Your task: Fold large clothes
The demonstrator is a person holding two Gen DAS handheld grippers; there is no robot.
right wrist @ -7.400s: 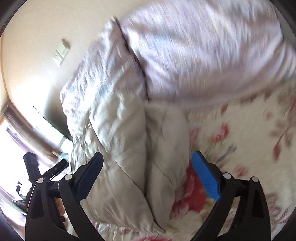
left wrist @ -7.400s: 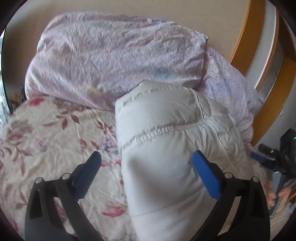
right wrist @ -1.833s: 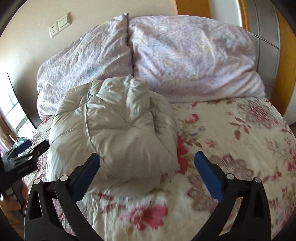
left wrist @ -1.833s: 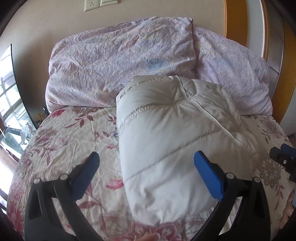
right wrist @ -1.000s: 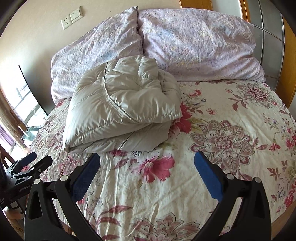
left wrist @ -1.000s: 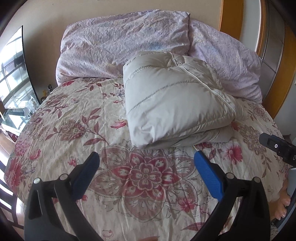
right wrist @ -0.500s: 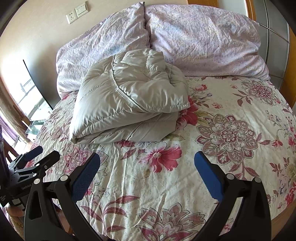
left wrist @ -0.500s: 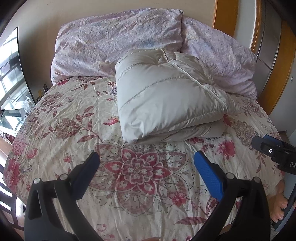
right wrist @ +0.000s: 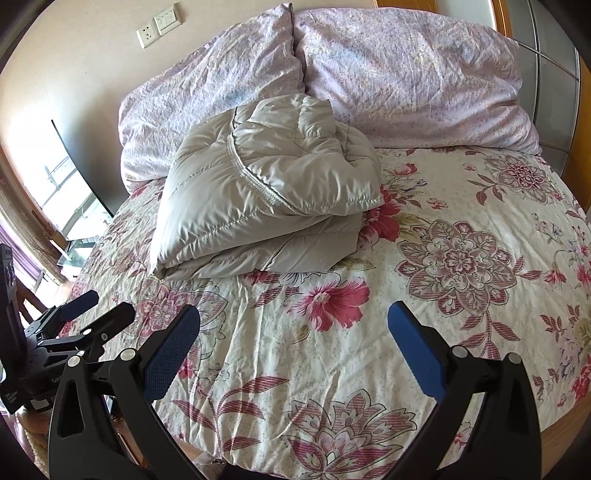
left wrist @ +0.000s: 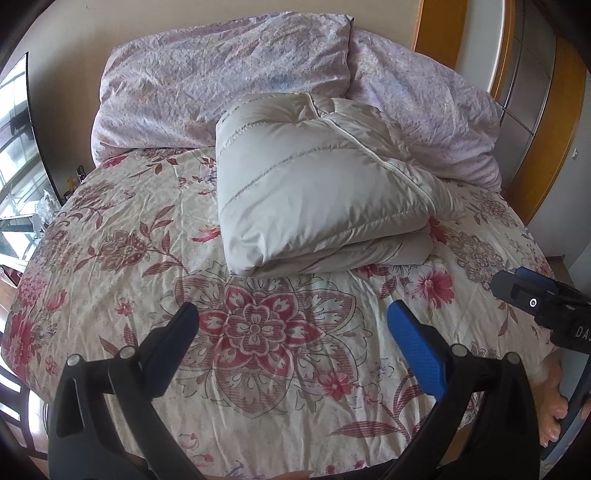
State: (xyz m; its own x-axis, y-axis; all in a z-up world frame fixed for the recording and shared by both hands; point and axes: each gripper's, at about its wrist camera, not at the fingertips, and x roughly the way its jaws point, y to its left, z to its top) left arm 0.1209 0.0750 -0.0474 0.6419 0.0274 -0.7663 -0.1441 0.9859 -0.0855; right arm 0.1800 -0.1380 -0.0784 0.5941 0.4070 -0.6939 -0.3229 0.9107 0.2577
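Note:
A pale grey puffer jacket (left wrist: pixel 314 184) lies folded into a thick bundle on the flowered bed cover (left wrist: pixel 258 332), its far end against the pillows. It also shows in the right wrist view (right wrist: pixel 266 192). My left gripper (left wrist: pixel 291 332) is open and empty, held back over the near part of the bed, well short of the jacket. My right gripper (right wrist: pixel 293 332) is open and empty, also back from the jacket. The right gripper's tips (left wrist: pixel 532 299) show at the right edge of the left wrist view, and the left gripper (right wrist: pixel 85 325) shows at the left of the right wrist view.
Two lilac pillows (left wrist: pixel 229 88) (right wrist: pixel 413 70) lean on the wall at the head of the bed. A wooden headboard frame (left wrist: pixel 546 147) stands at the right. A window (right wrist: pixel 66 184) and a wall socket (right wrist: pixel 159 26) are at the left. The bed edge runs close below both grippers.
Both grippers have pulled back from the folded jacket towards the foot of the bed, so more of the cover shows. The jacket has stayed in place, and both grippers remain open.

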